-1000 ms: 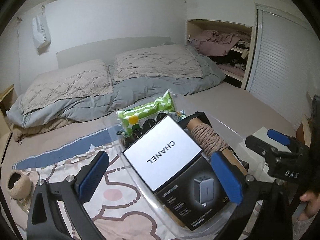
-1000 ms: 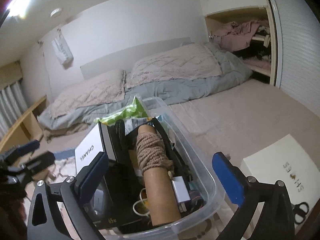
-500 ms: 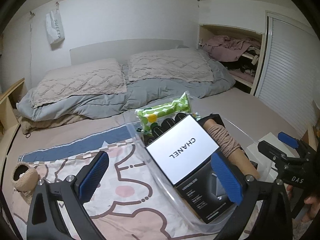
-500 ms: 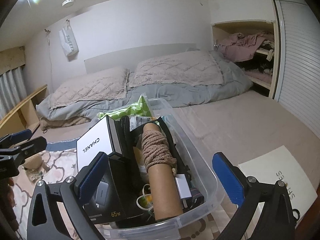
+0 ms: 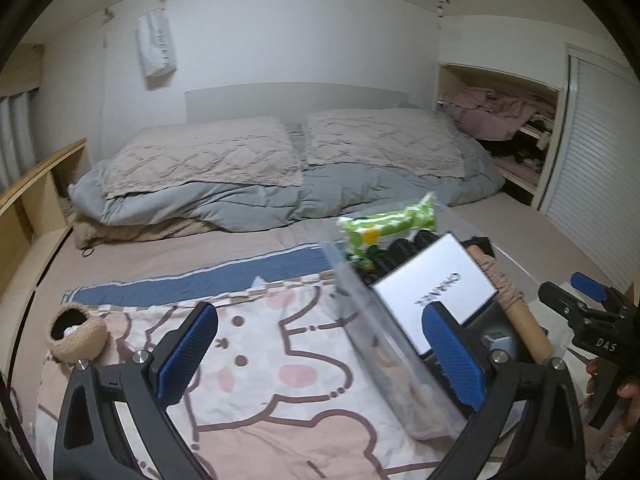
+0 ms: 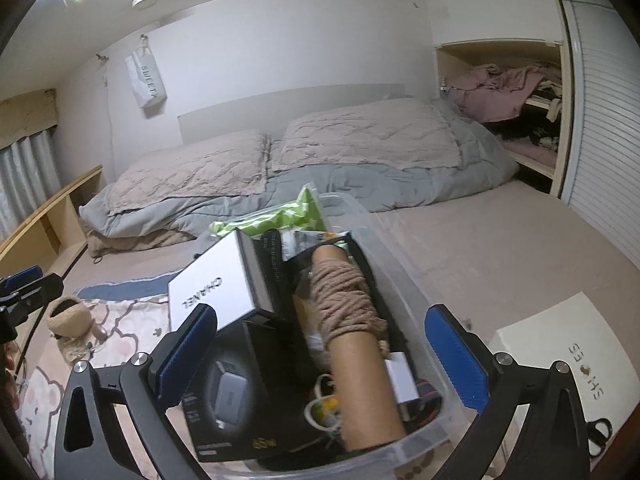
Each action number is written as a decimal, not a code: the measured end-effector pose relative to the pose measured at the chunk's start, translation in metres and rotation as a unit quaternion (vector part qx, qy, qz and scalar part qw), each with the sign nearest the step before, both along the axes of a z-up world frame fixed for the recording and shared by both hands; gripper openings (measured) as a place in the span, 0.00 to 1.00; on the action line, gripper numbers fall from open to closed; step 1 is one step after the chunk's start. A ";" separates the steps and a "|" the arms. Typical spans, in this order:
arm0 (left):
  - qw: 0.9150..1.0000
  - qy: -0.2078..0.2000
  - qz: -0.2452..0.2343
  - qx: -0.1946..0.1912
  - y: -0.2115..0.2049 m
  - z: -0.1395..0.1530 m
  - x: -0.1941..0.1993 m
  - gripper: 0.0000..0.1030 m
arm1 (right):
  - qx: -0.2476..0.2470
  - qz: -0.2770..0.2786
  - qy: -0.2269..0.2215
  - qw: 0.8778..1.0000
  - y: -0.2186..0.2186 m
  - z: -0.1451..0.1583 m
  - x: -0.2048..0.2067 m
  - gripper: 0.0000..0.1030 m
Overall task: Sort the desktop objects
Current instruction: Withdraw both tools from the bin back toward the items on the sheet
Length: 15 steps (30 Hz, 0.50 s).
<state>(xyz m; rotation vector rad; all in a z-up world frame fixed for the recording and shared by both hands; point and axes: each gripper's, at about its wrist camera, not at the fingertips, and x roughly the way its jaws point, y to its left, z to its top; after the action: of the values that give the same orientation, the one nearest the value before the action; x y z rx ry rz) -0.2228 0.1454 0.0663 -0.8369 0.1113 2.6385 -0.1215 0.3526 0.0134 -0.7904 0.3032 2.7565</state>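
Blue-padded left gripper point(image 5: 320, 354): jaws spread wide, nothing between them; held low over the cartoon-print blanket point(image 5: 256, 380), its right finger beside the bin's left wall.
Right gripper point(image 6: 322, 354): jaws wide apart and holding nothing; poised above the near end of the bin, fingers straddling the contents without touching them.
Person's hand point(image 5: 624, 396): at the far right edge of the left wrist view, gripping the right gripper's handle.
Clear plastic bin point(image 6: 376, 240): sits on the bed, right of the blanket, packed full.
White CHANEL box point(image 6: 212, 294): leans at the bin's left side, on top of the black box.
Black charger box point(image 6: 236, 400): near-left corner of the bin, under the white box.
Cardboard tube wound with twine point(image 6: 352, 332): lies lengthwise along the bin's right side, near end at the rim.
Green spotted packet point(image 6: 280, 216): upright at the bin's far end.
Small white item point(image 6: 402, 378): just right of the tube; what it is cannot be told.
Woven basket point(image 5: 76, 330): on the blanket's left edge, well apart from the bin.
White SHOES box point(image 6: 560, 360): on the bed, right of the bin.
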 end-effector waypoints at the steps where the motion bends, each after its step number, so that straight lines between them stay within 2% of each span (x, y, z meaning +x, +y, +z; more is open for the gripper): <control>1: 1.000 0.000 0.005 0.000 -0.005 -0.001 -0.001 1.00 | -0.001 0.003 0.001 1.000 -0.003 0.000 -0.001 1.00; 15: 0.997 0.003 0.074 -0.005 -0.074 -0.006 -0.005 1.00 | -0.011 0.059 0.019 0.998 -0.059 0.009 -0.027 1.00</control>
<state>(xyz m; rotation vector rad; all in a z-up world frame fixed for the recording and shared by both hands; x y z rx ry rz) -0.2279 0.0719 0.0602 -0.8703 0.0673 2.7803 -0.1482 0.2932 0.0224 -0.7855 0.3030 2.8866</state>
